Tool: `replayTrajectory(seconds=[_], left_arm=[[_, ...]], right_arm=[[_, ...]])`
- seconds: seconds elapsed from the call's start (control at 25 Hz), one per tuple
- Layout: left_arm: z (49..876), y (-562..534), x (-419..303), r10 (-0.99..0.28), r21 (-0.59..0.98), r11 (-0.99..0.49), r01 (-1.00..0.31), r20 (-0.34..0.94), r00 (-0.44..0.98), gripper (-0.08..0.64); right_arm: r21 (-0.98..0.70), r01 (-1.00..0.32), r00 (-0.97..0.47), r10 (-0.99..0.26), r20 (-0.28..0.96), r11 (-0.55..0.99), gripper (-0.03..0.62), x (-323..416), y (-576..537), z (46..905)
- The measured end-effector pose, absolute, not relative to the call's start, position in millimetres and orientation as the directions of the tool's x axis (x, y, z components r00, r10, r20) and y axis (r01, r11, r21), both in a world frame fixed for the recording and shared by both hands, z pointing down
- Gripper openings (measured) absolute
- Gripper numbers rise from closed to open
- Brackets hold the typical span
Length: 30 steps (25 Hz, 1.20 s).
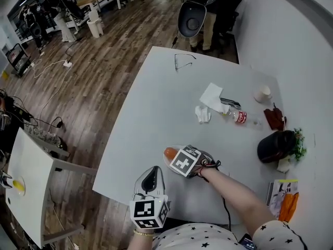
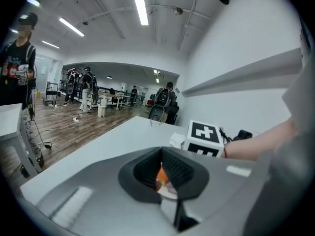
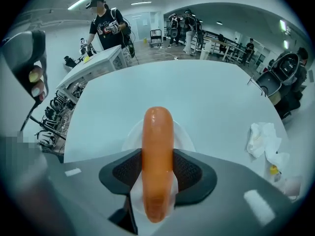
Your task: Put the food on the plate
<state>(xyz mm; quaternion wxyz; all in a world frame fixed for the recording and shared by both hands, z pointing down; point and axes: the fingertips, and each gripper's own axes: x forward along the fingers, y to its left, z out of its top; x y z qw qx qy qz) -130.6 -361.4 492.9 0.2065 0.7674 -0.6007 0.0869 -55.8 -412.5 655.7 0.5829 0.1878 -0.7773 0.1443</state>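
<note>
An orange sausage is clamped lengthwise between the pads of my right gripper, which is shut on it. It hangs just over a small white plate. In the head view the sausage pokes out left of the right gripper, above the plate near the table's front edge. My left gripper hovers closer to me at the front edge, apart from the plate. Its jaws are shut with nothing in them; the sausage shows beyond them.
On the white table lie tissues, a crumpled wipe, a small bottle, glasses, a cup and a black cap. A chair stands at the far end. A white side table is at left.
</note>
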Motion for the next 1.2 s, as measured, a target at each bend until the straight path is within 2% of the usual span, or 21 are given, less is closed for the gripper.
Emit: replayTrajectory(seconds=[0.24, 0.44, 0.56, 0.76, 0.92, 1.0, 1.2], left_arm=[[494, -363, -128, -0.883, 0.215, -0.202, -0.956, 0.381, 0.273, 0.008], [488, -356, -122, -0.883, 0.204, -0.217, -0.955, 0.376, 0.281, 0.008], [483, -351, -121, -0.888, 0.198, -0.217, -0.956, 0.368, 0.278, 0.008], [476, -339, -114, -0.89, 0.194, -0.232, -0.953, 0.352, 0.288, 0.008], [473, -330, -104, -0.888, 0.197, -0.244, -0.95, 0.348, 0.301, 0.008], [472, -325, -99, -0.886, 0.191, -0.253, -0.948, 0.347, 0.307, 0.008], [467, -318, -89, -0.883, 0.179, -0.273, -0.945, 0.343, 0.32, 0.008]], right_arm=[[-0.007, -0.484, -0.308, -0.163, 0.937, 0.875, 0.213, -60, -415, 655], [0.012, -0.623, -0.427, -0.353, 0.833, 0.782, 0.238, -50, -412, 633], [-0.062, -0.722, -0.498, -0.455, 0.738, 0.689, 0.232, -43, -401, 599], [-0.242, -0.785, -0.602, -0.609, 0.516, 0.57, 0.149, -39, -370, 527], [-0.307, -0.795, -0.605, -0.711, 0.358, 0.523, 0.069, -31, -342, 479], [-0.314, -0.797, -0.6, -0.736, 0.312, 0.517, 0.026, -28, -330, 465], [-0.307, -0.81, -0.58, -0.76, 0.293, 0.5, 0.0, -20, -324, 458]])
